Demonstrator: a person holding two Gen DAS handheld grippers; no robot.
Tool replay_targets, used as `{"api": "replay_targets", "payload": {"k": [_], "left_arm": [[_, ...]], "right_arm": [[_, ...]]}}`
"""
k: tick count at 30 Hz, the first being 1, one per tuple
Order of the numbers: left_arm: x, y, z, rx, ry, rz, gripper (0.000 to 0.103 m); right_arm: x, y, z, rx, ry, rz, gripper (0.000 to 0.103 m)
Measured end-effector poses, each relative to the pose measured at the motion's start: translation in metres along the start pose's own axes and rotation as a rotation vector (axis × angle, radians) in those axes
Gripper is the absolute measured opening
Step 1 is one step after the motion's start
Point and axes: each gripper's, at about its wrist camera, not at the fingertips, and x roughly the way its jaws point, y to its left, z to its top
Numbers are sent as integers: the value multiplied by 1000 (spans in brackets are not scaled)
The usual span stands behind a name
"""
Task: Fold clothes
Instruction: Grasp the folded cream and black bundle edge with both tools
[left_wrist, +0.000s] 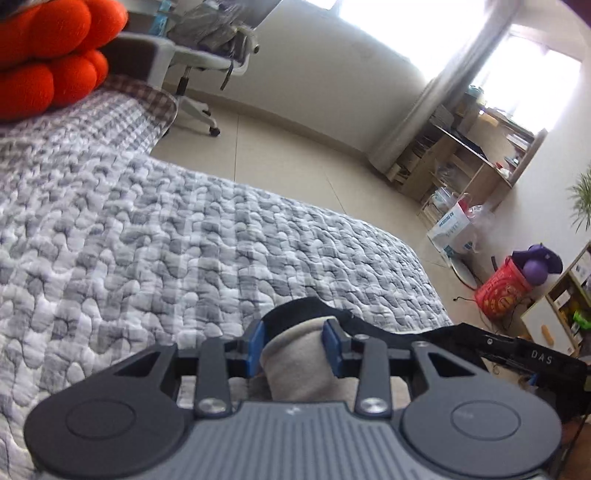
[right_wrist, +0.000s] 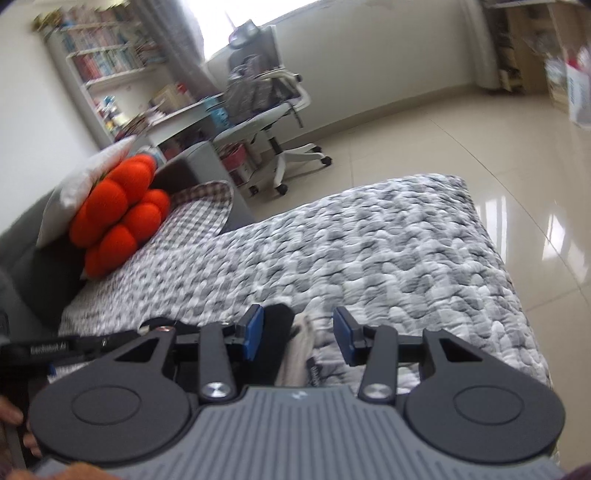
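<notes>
Two grippers over a bed, each with garment cloth between its blue pads. Left wrist view, going left to right: orange cushion (left_wrist: 48, 55) at top left on the grey-white quilted bedspread (left_wrist: 147, 240), white office chair (left_wrist: 207, 59) behind it on the tiled floor, wooden shelf unit (left_wrist: 472, 147) under the bright window, red bag (left_wrist: 504, 291) at far right. Left gripper (left_wrist: 295, 345) is clamped on a beige garment (left_wrist: 295, 360) with a black edge band (left_wrist: 295, 306); both pads press the bunched fabric, which sits just above the near edge of the bedspread. Part of the other gripper's black body shows at right. Right wrist view, left to right: bookshelf (right_wrist: 103, 59), orange cushion (right_wrist: 118, 214), office chair (right_wrist: 269, 107), quilted bedspread (right_wrist: 369, 251), glossy floor. Right gripper (right_wrist: 299, 338): black and pale cloth lies against the left pad, the right pad stands clear of it with bedspread showing in the gap; can't tell if it actually grips. Fingers (right_wrist: 14, 417) of a hand at the lower left edge.
</notes>
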Motion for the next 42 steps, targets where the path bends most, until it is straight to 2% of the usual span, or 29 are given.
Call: {"api": "replay_targets", "payload": {"k": [2,5,8,9,10,12,15,19,25,28,30,32,34,37,39,42], "left_arm": [[-4,3,2,-21,24,-10,37],[-11,11,3,-43,60,-27,44],[-16,22,3,-85,91,-69,51],[-17,25,3,-103,107,-93,57],[-17,28,2,-122,126,-123,61],[-15,33,-1,-164,166,-183,64],[-10,38,-8,-221,227,-251,72],[-4,38,-20,-281,275,-297,81],[6,33,-35,-331,335,-372,80],[15,29,-44,-352,359,-380,79],[22,26,-50,-369,373,-383,76],[22,23,-52,-376,355,-370,73],[21,21,-53,-376,336,-346,62],[18,20,-54,-376,316,-310,48],[15,18,-53,-374,300,-310,43],[3,17,-49,-354,277,-305,39]], "right_arm": [[-4,-4,1,22,6,14,46],[-12,-4,2,21,12,24,47],[-17,-6,3,42,27,39,67],[-18,-7,3,55,33,50,71],[-21,-8,2,71,43,66,73],[-23,-13,1,112,72,95,79],[-25,-21,-2,194,120,145,81],[-25,-32,-3,315,165,202,82],[-26,-37,-5,388,233,246,86],[-22,-36,-11,406,281,253,87],[-22,-34,-13,413,280,266,88],[-23,-34,-14,426,278,280,87],[-19,-31,-17,441,295,299,80],[-18,-19,-17,380,298,251,64],[-19,-15,-18,361,289,236,55],[-24,-16,-18,386,265,240,49]]}}
